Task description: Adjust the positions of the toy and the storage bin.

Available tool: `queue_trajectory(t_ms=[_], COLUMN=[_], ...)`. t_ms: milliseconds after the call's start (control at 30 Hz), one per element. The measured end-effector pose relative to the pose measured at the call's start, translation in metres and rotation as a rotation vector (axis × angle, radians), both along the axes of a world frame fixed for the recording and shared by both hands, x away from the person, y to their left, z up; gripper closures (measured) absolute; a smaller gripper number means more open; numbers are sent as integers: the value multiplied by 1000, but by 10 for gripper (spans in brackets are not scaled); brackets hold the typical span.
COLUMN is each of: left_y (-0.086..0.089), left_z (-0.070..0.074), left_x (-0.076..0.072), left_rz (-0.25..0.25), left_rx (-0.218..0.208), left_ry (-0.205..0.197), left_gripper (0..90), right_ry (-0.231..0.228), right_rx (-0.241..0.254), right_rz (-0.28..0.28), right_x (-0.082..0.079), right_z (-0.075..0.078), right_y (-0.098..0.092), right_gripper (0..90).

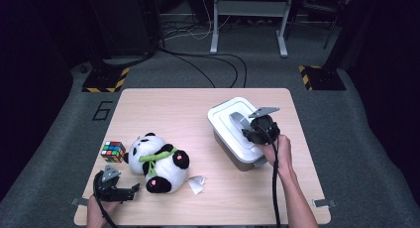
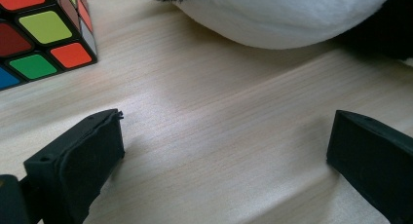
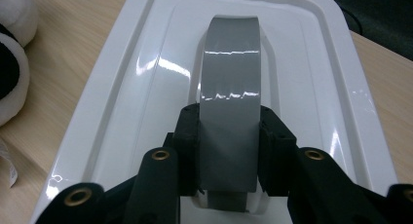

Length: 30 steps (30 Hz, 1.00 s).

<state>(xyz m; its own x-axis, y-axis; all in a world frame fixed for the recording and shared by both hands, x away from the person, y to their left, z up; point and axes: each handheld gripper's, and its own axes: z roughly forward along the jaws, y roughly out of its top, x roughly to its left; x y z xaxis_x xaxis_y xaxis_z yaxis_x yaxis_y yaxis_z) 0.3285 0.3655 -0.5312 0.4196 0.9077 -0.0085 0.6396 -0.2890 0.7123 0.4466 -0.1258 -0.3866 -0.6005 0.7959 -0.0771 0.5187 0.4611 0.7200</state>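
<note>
Wooden table (image 1: 198,104), white-lidded box's (image 1: 223,120) grey handle (image 3: 229,87)

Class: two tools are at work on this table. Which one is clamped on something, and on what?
The right tool: its jaws squeeze the grey handle of the white box lid. The left tool stands open over bare table.

On the tabletop (image 1: 198,109) a lidded box (image 1: 237,134) is set at the right, with a handle (image 1: 238,120) on its lid. A plush panda (image 1: 158,163) is laid at the left, a puzzle cube (image 1: 113,151) just beside it, farther left.
</note>
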Motion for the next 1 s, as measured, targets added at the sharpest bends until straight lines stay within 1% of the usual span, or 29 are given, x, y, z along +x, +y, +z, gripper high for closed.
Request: queue_trajectory(t_ms=[67, 133, 233, 333, 367, 400, 467, 500, 633, 800, 933, 967, 1000], left_y=[0, 0, 0, 0, 0, 0, 0, 0, 0, 0, 0, 0, 0], left_z=[0, 0, 0, 0, 0, 0, 0, 0, 0, 0, 0, 0, 0], left_x=[0, 0, 0, 0, 0, 0, 0, 0, 0, 0, 0, 0, 0], left_rz=[0, 1, 0, 0, 0, 0, 0, 0, 0, 0, 0, 0, 0], left_rx=[0, 2, 0, 0, 0, 0, 0, 0, 0, 0, 0, 0, 0], left_ry=[0, 0, 0, 0, 0, 0, 0, 0, 0, 0, 0, 0, 0], left_gripper=[0, 0, 0, 0, 0, 0, 0, 0, 0, 0, 0, 0, 0], right_ry=[9, 8, 21, 26, 35, 31, 42, 38, 50, 61, 65, 73, 69], right_rx=[6, 9, 29, 32, 35, 40, 52, 55, 68, 80, 82, 84, 80], right_rz=[1, 9, 11, 22, 19, 30, 34, 38, 61, 107, 134, 133, 145], right_x=[1, 3, 4, 7, 7, 9, 10, 11, 13, 17, 19, 19, 20], right_z=[0, 0, 0, 0, 0, 0, 0, 0, -1, -1, -1, -1, -1], right_y=[0, 0, -1, 0, 1, 1, 3, 3, 6, 13, 25, 27, 30], right_gripper=[667, 668, 670, 670, 670, 670, 671, 671, 672, 673, 673, 673, 673])
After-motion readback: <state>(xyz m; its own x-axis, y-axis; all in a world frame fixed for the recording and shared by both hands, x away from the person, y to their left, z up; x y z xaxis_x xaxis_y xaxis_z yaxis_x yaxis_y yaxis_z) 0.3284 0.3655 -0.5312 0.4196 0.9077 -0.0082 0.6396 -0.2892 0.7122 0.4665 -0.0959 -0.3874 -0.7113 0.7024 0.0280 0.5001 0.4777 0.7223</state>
